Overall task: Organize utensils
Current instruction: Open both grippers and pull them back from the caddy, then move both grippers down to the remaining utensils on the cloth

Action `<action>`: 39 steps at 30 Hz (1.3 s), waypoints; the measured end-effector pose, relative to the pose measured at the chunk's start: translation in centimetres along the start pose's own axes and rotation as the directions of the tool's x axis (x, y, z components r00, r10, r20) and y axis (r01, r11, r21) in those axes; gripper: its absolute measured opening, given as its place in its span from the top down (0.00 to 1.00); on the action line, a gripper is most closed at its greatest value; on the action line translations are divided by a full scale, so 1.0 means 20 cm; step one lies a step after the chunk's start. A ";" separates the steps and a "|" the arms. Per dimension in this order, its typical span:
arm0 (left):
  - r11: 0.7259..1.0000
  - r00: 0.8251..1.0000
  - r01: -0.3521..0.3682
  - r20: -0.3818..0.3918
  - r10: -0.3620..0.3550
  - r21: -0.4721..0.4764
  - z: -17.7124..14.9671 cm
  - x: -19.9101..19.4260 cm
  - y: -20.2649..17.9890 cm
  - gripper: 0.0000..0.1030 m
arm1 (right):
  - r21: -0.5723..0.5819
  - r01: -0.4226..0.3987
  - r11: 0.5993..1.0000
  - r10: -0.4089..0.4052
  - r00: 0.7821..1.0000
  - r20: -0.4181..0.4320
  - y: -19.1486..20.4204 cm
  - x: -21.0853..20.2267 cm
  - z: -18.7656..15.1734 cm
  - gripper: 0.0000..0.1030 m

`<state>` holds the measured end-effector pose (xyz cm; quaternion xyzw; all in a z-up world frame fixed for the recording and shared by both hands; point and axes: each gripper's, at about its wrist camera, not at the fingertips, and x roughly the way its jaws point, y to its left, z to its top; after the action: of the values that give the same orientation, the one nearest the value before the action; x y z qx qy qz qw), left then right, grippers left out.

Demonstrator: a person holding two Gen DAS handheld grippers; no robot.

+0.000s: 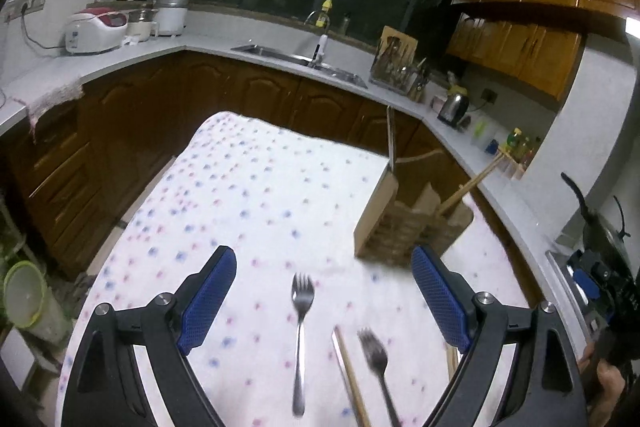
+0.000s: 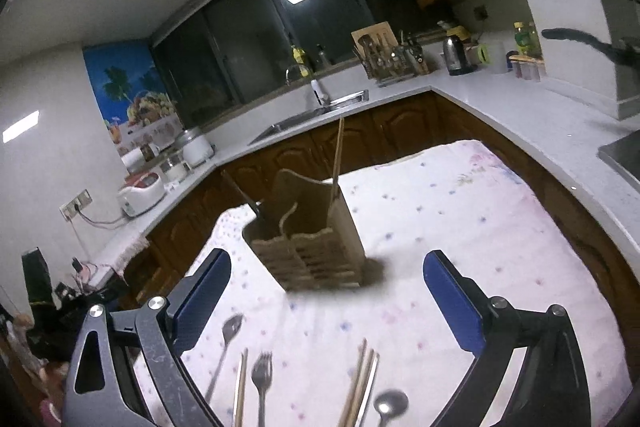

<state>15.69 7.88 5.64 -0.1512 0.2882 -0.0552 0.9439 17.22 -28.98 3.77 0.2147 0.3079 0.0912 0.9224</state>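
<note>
A brown divided utensil holder (image 1: 404, 223) stands on the dotted white tablecloth (image 1: 260, 195) with chopsticks (image 1: 476, 179) sticking out of it. My left gripper (image 1: 324, 291) is open and empty above a steel fork (image 1: 301, 331); a chopstick (image 1: 352, 375) and a second fork (image 1: 376, 359) lie to its right. In the right wrist view the holder (image 2: 312, 243) is ahead of my open, empty right gripper (image 2: 328, 295). Below it lie a fork (image 2: 262, 383), another utensil (image 2: 224, 351), several chopsticks (image 2: 360, 387) and a spoon (image 2: 388, 405).
Dark wooden cabinets (image 1: 160, 131) and a white counter (image 1: 120, 59) wrap around the table. A sink (image 1: 300, 61), rice cookers (image 1: 96, 29), a utensil rack (image 1: 394, 67) and a kettle (image 1: 454, 107) stand on the counter. The right gripper shows at the left wrist view's right edge (image 1: 600, 287).
</note>
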 end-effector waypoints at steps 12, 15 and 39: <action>1.000 0.997 -0.023 -0.070 0.023 0.005 -0.14 -0.15 0.00 0.13 | -0.023 0.048 0.999 -0.049 0.998 -0.045 0.00 -0.14 -0.19 0.05; 0.999 0.995 -0.039 -0.085 0.042 0.036 -0.16 -0.15 -0.02 0.13 | -0.027 0.065 0.998 -0.067 0.995 -0.078 -0.01 -0.12 -0.24 0.05; 0.984 0.943 -0.106 -0.298 0.144 0.141 -0.24 0.24 -0.18 0.39 | -0.024 0.037 0.999 -0.041 0.983 -0.180 -0.01 0.05 -0.36 0.06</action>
<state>16.86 2.34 0.55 -0.0637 0.4366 -0.0356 0.8967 13.56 -26.32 -2.00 0.1900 0.3934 0.0954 0.8944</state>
